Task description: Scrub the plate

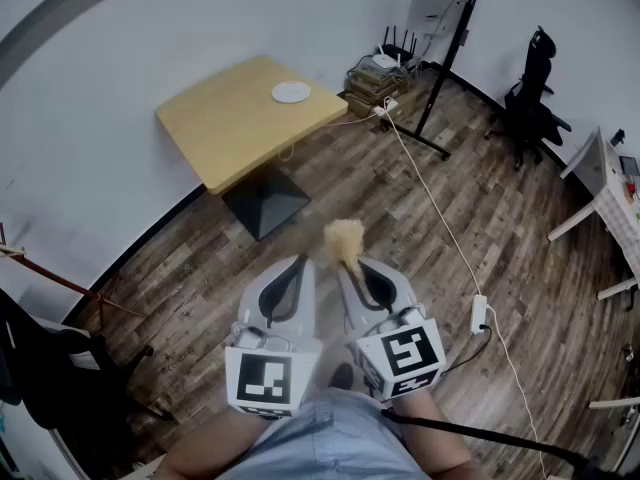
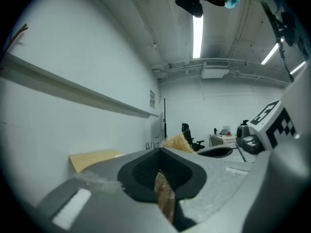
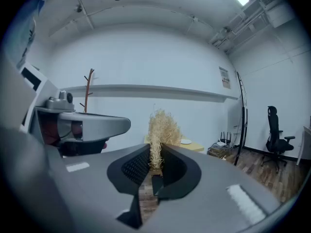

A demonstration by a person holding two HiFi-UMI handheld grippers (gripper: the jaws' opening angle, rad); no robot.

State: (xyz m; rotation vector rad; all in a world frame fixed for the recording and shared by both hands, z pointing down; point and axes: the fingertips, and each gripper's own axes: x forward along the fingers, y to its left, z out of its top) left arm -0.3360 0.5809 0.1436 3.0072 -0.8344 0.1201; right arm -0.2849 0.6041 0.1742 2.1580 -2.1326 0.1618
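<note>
A small white plate (image 1: 291,92) lies on a yellow square table (image 1: 225,123) by the wall, far ahead of both grippers. My right gripper (image 1: 352,265) is shut on a tuft of pale straw-like scrubber (image 1: 344,240), whose fibres stick up past the jaw tips (image 3: 161,128). My left gripper (image 1: 298,262) is shut with nothing in it, close beside the right one at waist height over the wooden floor. In the right gripper view the plate (image 3: 185,141) shows small on the distant table (image 3: 197,146). The left gripper view shows the scrubber (image 2: 177,142) and the table (image 2: 93,158).
A black office chair (image 1: 531,96) stands at the back right. A router on stacked boxes (image 1: 381,72) and a black stand (image 1: 444,64) sit near the table. A white cable with a power strip (image 1: 479,313) crosses the floor. A white desk (image 1: 606,182) is at the right edge.
</note>
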